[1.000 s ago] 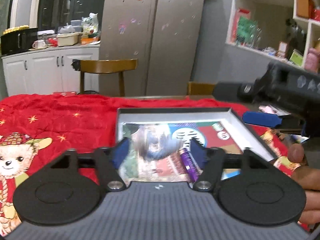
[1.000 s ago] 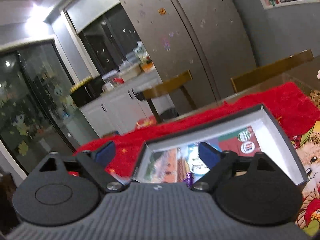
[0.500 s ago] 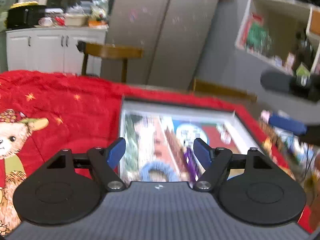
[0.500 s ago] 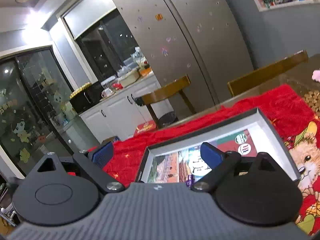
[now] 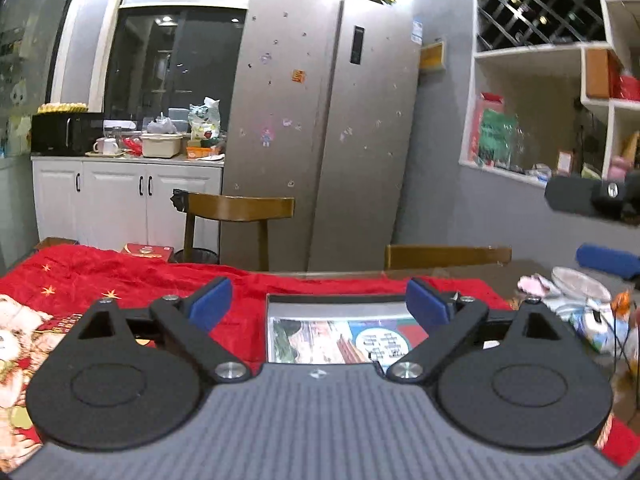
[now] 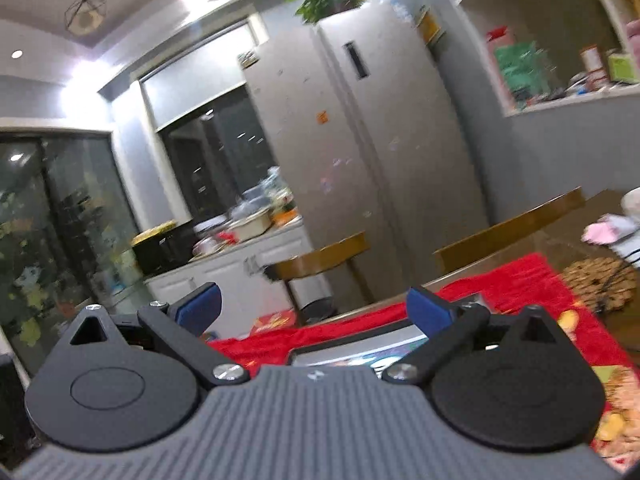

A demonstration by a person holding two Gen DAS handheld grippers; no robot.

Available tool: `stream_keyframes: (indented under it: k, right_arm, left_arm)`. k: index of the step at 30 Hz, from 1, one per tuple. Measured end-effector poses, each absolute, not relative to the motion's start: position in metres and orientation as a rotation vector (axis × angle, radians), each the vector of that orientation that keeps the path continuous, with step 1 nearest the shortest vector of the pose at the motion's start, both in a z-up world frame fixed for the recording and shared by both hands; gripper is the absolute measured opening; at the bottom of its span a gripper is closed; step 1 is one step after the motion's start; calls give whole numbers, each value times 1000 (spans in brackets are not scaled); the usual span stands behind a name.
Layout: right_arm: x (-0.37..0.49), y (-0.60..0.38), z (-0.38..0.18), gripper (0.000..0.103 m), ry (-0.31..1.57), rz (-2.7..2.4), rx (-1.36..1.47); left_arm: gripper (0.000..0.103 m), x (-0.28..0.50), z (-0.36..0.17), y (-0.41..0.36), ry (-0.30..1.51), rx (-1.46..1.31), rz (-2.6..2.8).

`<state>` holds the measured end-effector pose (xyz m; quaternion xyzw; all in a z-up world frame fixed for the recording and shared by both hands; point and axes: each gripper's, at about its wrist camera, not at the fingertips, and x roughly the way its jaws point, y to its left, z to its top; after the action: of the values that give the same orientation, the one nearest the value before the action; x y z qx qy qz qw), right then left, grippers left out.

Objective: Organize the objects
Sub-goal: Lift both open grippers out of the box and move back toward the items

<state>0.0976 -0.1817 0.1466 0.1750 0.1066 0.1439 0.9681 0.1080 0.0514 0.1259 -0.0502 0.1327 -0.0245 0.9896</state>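
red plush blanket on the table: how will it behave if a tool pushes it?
The red plush blanket likely bunches rather than slides: it already lies in soft folds. Probably floppy if pinched, lifting in a peak. The shallow dark-rimmed box resting on it may shift too.

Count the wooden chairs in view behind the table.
2: one chair stands before the white cabinets left of the fridge; the other chair is right, against the table's far edge. More may be hidden.
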Motion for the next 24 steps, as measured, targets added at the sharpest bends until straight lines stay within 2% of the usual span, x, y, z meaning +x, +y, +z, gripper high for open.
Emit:
stream_keyframes:
  k: [7, 16, 18, 22, 24]
  right_arm:
    - [82, -206, 130, 103, 242, 209, 350]
    - [69, -201, 74, 103, 292, 324, 238]
    - [67, -194, 61, 101, 330, 342, 189]
    - [62, -190, 42, 88, 364, 312, 129]
    - [66, -196, 37, 87, 393, 272, 149]
  left_arm:
    - [95, 66, 128, 43, 251, -137, -107]
    - [95, -4, 112, 26, 199, -51, -153]
    - [94, -16, 104, 21, 198, -17, -147]
    - [89, -40, 81, 9, 183, 39, -130]
    - [87, -48, 68, 4, 159, 59, -132]
